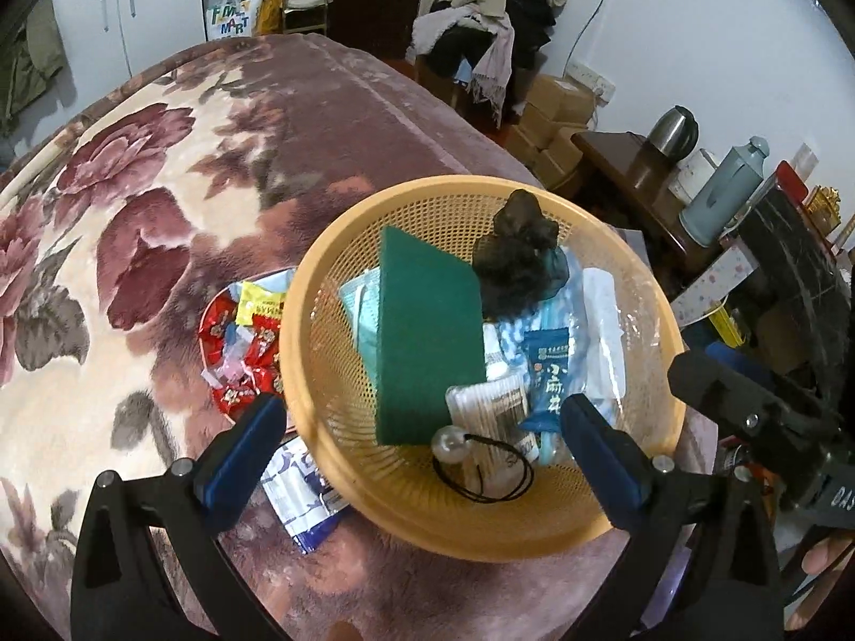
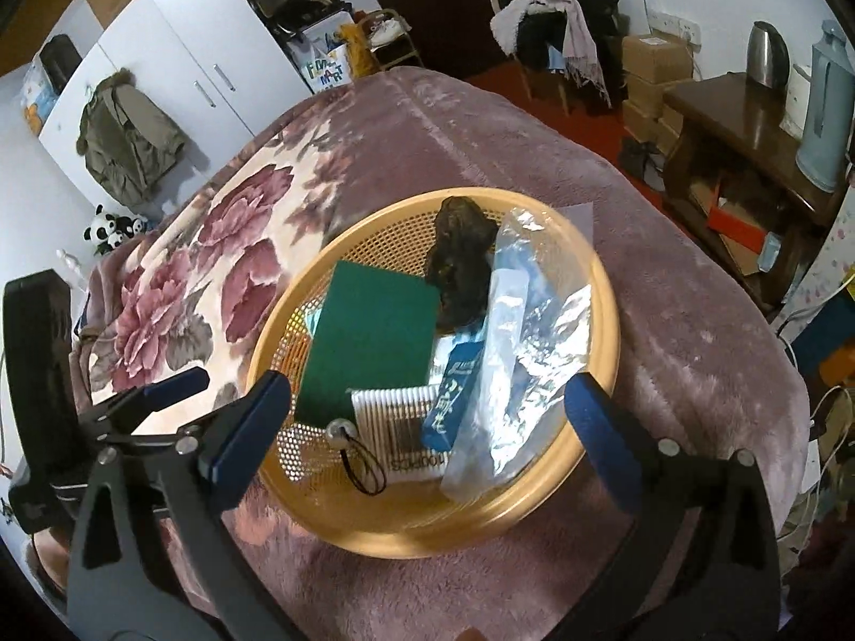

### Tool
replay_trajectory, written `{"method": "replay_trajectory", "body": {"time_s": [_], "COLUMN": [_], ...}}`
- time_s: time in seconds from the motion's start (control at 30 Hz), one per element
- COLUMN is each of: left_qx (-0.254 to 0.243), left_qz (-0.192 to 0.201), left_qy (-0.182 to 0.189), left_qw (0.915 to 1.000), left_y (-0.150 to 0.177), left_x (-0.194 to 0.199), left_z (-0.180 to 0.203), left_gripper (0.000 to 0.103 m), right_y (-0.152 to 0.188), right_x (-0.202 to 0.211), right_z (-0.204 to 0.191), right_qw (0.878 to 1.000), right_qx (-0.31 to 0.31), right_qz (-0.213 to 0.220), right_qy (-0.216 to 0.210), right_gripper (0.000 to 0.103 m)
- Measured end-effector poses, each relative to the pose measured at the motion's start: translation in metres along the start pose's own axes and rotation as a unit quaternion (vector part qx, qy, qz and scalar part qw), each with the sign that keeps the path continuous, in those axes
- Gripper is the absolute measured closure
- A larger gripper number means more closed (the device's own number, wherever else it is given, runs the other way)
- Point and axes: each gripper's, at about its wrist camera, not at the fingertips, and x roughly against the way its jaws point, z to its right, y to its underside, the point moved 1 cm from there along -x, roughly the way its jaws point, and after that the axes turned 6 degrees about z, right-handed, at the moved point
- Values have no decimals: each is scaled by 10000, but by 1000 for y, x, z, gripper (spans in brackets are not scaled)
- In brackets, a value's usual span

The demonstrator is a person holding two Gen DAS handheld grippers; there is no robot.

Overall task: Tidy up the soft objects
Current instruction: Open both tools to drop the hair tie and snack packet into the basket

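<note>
Both tools hang over the round orange plastic mesh basket [image 1: 342, 288] with nothing between their fingers — the left gripper [image 1: 422, 440] is spread wide and empty, and the right gripper [image 2: 430, 424] likewise. No earlier view is given, so I judge only that this is a pause between picks: the basket is already loaded, and the next soft item has yet to be chosen.

Just ahead of the left gripper's tips, inside the basket, lean a flat green scouring pad [image 1: 427, 331], stiff and felt-like, a dark crumpled cloth lump [image 1: 515, 251] beyond it, a clear ribbed pack of cotton swabs [image 1: 489, 400], a small blue sachet [image 1: 548, 384], and a pearl-like bead on a black cord loop [image 1: 483, 473]. Crinkly clear plastic bags [image 2: 539, 331] fill the side under the right gripper's right finger.

Outside the basket, off the left gripper's left finger, lie red foil snack packets [image 1: 240, 352] and a blue-and-white pouch [image 1: 302, 491] on the plush floral blanket [image 1: 133, 203]. The next move likely calls for reaching to those — slippery film needs a firm edge pinch.
</note>
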Motion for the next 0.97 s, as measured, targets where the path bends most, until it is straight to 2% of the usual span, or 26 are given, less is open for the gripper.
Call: {"method": "replay_trajectory", "body": {"time_s": [0.17, 0.33, 0.57, 0.8, 0.9, 0.97], "left_qx": [145, 336, 253, 635, 642, 627], "left_qz": [24, -22, 19, 44, 242, 261], "left_qy": [-89, 86, -348, 68, -160, -183], "left_qw": [9999, 9994, 9991, 9980, 9975, 9975], "left_y": [9, 17, 25, 33, 41, 47], "left_x": [6, 11, 21, 31, 41, 45], "left_z": [-8, -17, -20, -34, -44, -52], "left_gripper": [0, 1, 1, 1, 1, 1], "right_y": [9, 16, 22, 31, 36, 42], "right_x": [6, 13, 20, 23, 26, 26], "right_z": [-7, -8, -19, -36, -47, -58], "right_qw": [9999, 9998, 9994, 9988, 9982, 9972], "right_qx": [106, 114, 217, 380, 493, 643], "right_qz": [55, 132, 194, 222, 260, 284], "right_qy": [69, 136, 207, 211, 235, 248], "right_gripper": [0, 0, 0, 0, 0, 0]}}
